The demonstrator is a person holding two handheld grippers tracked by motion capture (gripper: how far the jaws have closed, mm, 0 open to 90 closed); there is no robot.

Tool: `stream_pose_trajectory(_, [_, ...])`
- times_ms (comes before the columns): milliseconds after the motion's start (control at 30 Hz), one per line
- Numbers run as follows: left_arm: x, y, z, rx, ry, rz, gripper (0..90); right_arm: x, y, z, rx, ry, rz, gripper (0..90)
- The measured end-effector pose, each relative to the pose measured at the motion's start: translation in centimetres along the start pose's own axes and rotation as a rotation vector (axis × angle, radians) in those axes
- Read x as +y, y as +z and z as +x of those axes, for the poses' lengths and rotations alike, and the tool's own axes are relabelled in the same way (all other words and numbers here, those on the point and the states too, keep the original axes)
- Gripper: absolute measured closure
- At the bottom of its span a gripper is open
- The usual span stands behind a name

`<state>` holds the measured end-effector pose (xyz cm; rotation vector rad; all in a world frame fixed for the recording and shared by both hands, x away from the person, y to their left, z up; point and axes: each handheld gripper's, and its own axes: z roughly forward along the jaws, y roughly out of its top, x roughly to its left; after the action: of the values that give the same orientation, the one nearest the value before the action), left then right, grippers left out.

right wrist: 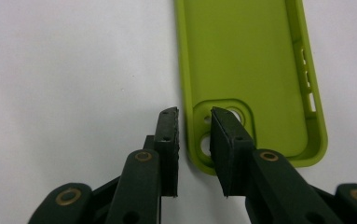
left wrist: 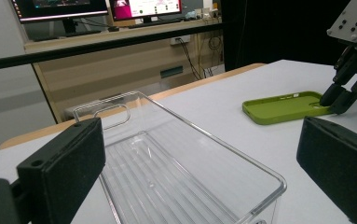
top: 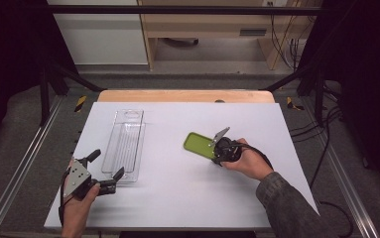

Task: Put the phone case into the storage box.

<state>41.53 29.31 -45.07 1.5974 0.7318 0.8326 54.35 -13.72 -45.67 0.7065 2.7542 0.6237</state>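
One white table point(top: 177, 198) spans the middle of the high view. On it, left of centre, lies one clear plastic tray point(top: 126, 144), long and narrow, its handle end toward the top of the frame. One green phone case point(top: 200, 145) lies open side up right of centre, well apart from the tray. At lower left the left gripper point(top: 107, 168) is held low at the tray's near end, jaws wide apart and holding nothing. The right gripper point(top: 214, 148), its forearm entering from lower right, tilts down onto the case's near corner; its jaws straddle the rim beside the camera cutout point(right wrist: 223, 121), narrowly apart.
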Motion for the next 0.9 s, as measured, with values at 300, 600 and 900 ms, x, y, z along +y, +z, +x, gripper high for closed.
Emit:
stream_pose_trajectory(300, [0.0,0.02,-0.01,0.0,0.001,0.001,0.8,-0.05,0.05,-0.02,0.0,-0.01,0.003,74.5])
stream_pose_trajectory(600, [0.0,0.0,0.0,0.001,0.0,0.001,0.8,0.0,0.09,0.07,0.001,-0.017,0.004,76.6])
stream_pose_trajectory(900, [-0.01,0.02,-0.01,0.0,-0.001,0.003,0.9,-0.02,0.12,0.21,-0.006,-0.052,0.002,81.0])
